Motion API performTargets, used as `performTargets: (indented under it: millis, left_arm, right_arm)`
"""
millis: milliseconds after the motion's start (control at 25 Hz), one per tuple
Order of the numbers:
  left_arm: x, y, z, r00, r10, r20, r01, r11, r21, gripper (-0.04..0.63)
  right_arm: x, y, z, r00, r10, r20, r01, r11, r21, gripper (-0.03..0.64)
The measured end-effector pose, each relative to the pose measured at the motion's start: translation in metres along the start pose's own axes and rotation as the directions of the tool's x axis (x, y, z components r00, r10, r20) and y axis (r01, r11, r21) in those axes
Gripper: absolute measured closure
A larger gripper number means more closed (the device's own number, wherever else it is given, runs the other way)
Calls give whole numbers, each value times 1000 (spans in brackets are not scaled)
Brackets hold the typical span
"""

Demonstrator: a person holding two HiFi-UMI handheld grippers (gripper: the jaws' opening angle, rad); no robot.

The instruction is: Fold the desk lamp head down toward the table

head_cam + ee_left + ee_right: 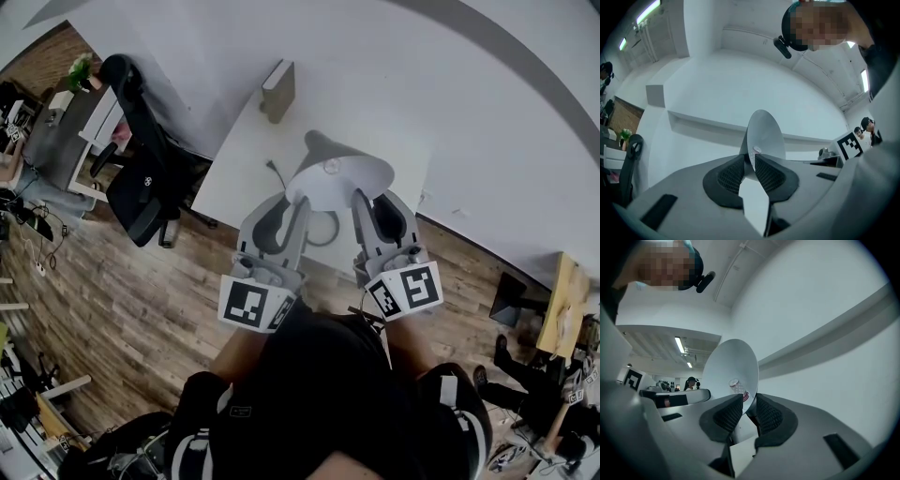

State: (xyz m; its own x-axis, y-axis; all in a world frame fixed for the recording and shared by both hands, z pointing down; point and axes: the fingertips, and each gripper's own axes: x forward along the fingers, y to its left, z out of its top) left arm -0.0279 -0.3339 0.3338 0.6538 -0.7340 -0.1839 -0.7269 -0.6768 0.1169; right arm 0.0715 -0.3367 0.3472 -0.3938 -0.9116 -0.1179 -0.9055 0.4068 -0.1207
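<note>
**Clamping the lamp head [339, 176] by its rim, one claw on each side**

Reaching forward from a dark-clothed body at the bottom of the head view, holding two grey tools side by side with their marker cubes turned upward.

Clenching the left claw [752, 157] on the thin white rim of the lamp head, pressing the ribbed black pads [729, 176] against it from both sides. Showing nothing else between those jaws.

Clenching the right claw [749, 401] on the same rim a little farther round, squeezing the edge between its own dark pads [727, 416]. Looking past that grip into the pale hollow of the shade, at a small bulb [737, 386] with a reddish collar.

Keeping the lamp head raised above the white worktop [234, 178], between the two claws, its wide mouth turned toward the person and its narrow dark neck pointing away toward the wall.

Passing a dark cord [275, 173] lying on the worktop just left of the shade.

Reaching, farther back, a brownish box [277, 90] standing at the worktop's far edge against the white wall.

Taking in, off to the left, a black office chair [141, 183] standing on the wooden floor [112, 309] close to the worktop's corner.
</note>
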Motion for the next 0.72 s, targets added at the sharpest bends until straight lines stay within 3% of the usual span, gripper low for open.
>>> performTargets:
  millis: [720]
  left_arm:
    - [-18,-3,-23,999,41,-33,-42,999,-15,534]
  right_arm:
    - [-16,2,-23,999,-9,-49,9,1000,-3,552]
